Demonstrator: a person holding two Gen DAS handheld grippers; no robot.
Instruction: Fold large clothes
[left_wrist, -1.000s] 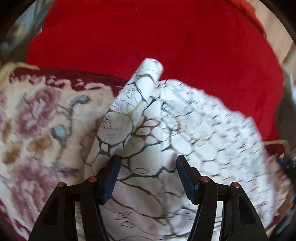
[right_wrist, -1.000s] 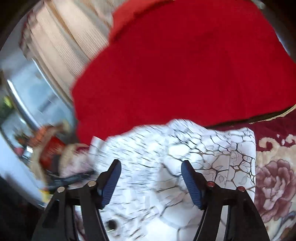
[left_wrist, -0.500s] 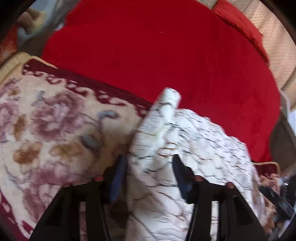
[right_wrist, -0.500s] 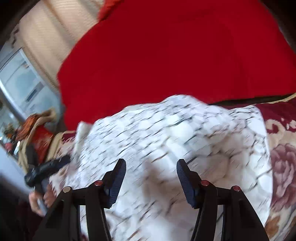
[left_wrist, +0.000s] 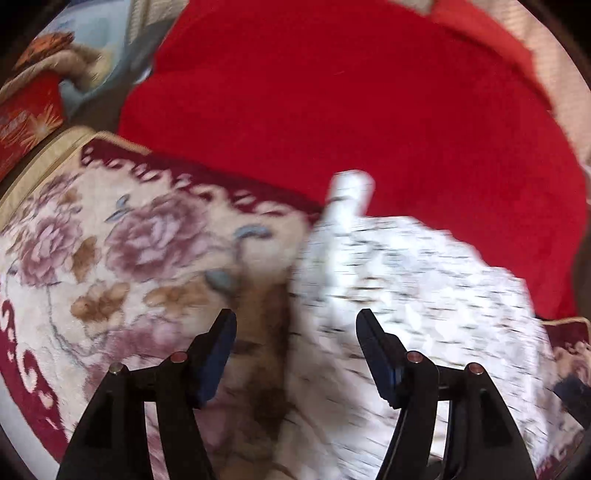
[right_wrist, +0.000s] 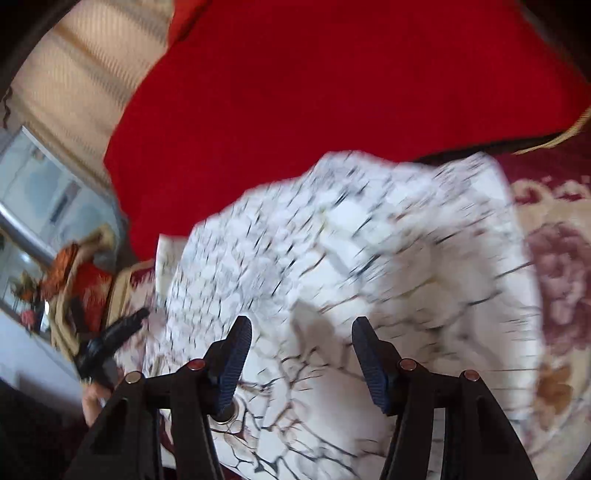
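Both tongs, left (left_wrist: 295, 350) and right (right_wrist: 301, 354), gape open over the blurred, seemingly bunched white garment (right_wrist: 369, 258).

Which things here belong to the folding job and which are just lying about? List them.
Job:
garment, white with a black crackle print
left tool, open
right tool, open

Lying about:
floral blanket
red cover
red box

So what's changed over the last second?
The left gripper swung left; the white crackle-print garment now sits mostly to its right, floral blanket between the fingers. Both grippers remain open; the right gripper stays over the garment. Red cover unchanged.
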